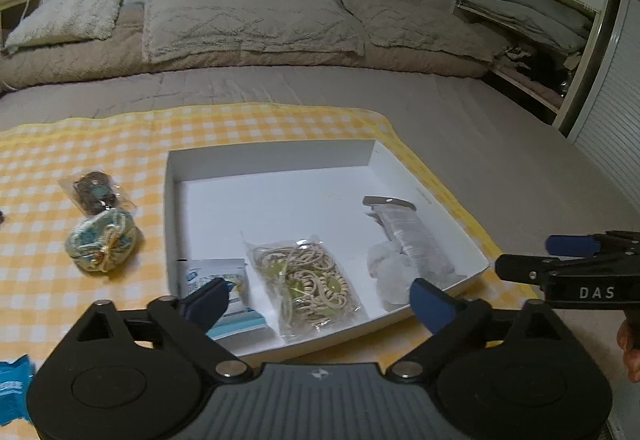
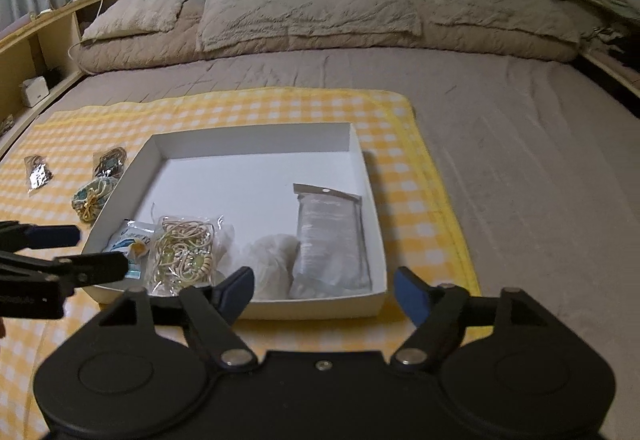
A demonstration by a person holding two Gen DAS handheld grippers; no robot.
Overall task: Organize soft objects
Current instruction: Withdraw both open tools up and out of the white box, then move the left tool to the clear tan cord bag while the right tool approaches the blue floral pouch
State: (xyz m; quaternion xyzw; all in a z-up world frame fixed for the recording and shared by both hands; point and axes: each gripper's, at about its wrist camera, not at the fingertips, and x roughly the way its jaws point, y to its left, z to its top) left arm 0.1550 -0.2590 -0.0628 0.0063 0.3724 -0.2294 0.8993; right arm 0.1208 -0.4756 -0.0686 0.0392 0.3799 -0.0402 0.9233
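- The left claw (image 1: 322,294) is spread wide with nothing in it. It hangs over the near edge of the white box (image 1: 272,154).
- The right claw (image 2: 324,288) is also let go and empty, above the near wall of the same box.
- The box sits on a yellow checked cloth (image 1: 100,144) spread on a bed (image 2: 520,160).
- Inside the box, along the near side, lie a blue and white packet (image 1: 218,276), a clear bag of beige cords (image 1: 310,280), a crumpled white plastic thing (image 1: 390,272) and a long clear grey packet (image 1: 412,236).
- Left of the box, on the cloth, a round blue-patterned pouch (image 1: 102,244) lies touching a small bag of dark things (image 1: 94,192).
- Another small bag (image 2: 38,172) lies farther left on the cloth.
- Pillows (image 2: 308,12) lie at the far end of the bed.
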